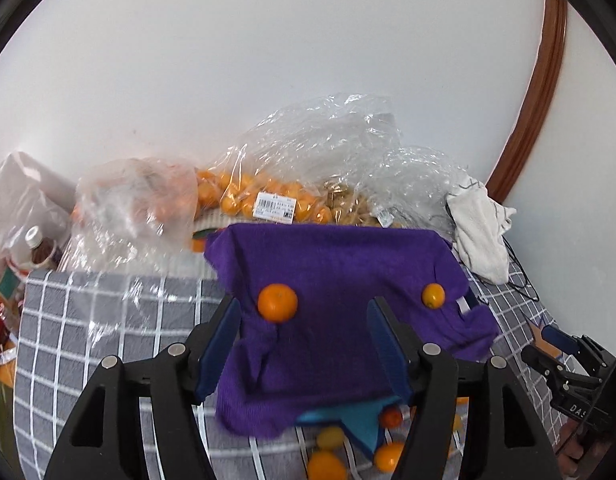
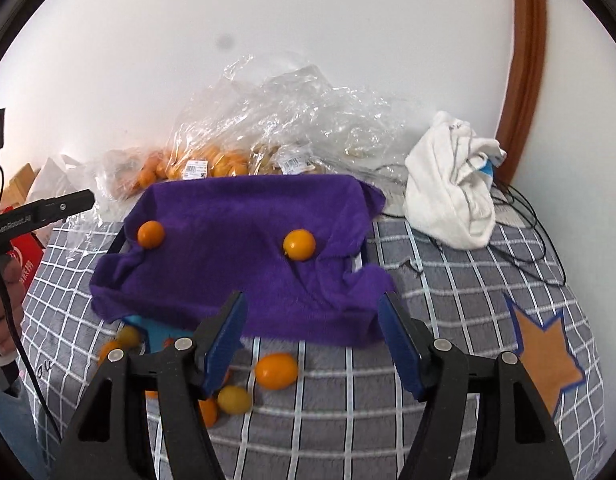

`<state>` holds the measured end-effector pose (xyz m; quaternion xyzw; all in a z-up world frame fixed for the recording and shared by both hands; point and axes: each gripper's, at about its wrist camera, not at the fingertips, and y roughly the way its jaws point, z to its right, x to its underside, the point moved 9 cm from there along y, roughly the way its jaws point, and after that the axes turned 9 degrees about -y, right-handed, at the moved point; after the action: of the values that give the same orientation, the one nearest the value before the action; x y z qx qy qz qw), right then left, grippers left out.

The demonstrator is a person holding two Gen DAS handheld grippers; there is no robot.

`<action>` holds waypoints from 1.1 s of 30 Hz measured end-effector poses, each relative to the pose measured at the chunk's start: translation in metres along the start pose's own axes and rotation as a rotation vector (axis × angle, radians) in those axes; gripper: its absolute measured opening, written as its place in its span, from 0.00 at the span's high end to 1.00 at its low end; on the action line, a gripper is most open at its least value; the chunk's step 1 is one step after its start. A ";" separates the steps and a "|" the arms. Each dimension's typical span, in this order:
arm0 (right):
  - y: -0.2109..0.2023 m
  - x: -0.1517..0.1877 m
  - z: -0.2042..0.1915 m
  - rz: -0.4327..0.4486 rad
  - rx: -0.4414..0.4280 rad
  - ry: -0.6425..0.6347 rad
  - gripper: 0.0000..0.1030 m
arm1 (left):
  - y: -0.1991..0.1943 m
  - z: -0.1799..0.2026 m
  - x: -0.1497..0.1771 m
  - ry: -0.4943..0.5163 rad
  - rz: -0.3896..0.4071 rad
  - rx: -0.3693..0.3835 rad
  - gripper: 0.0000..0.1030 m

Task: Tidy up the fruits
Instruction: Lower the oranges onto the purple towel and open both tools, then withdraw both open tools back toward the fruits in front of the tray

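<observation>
Two oranges (image 2: 151,234) (image 2: 299,244) sit on purple cloth (image 2: 244,248) draped over box; more fruit (image 2: 276,371) loose on checked blanket (image 2: 447,320) below. Left gripper (image 1: 304,344), right gripper (image 2: 311,340) – both half open, empty. Advice: approach one fruit from above, close gently – round, likely to roll.

From my feed, the purple cloth (image 2: 244,240) looks like soft, fuzzy matt terry. The grey checked blanket (image 2: 467,272) under it is plush fleece with a sewn-on orange star patch (image 2: 547,364). The oranges (image 2: 299,244) have smooth, slightly glossy skins. Behind them, the clear plastic bags (image 1: 327,140) are crinkled and shiny, with paper labels. The white towel (image 2: 447,192) is matt cotton. My left hand-held gripper (image 1: 304,340) is matt black plastic with blue ribbed pads and bright metal pins. The brown trim (image 2: 527,40) looks like polished wood.
</observation>
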<state>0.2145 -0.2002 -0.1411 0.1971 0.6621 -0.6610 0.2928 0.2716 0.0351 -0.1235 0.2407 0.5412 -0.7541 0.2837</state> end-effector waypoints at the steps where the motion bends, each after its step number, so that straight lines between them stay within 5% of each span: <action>1: -0.004 0.003 0.000 0.003 0.003 0.005 0.35 | -0.005 -0.001 0.005 -0.003 -0.001 -0.006 0.38; 33: -0.051 0.048 -0.020 0.044 -0.009 -0.018 0.35 | -0.067 -0.017 0.073 -0.039 -0.021 -0.059 0.38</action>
<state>0.1423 -0.1888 -0.1343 0.2042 0.6579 -0.6533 0.3142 0.1733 0.0563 -0.1321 0.2118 0.5602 -0.7452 0.2933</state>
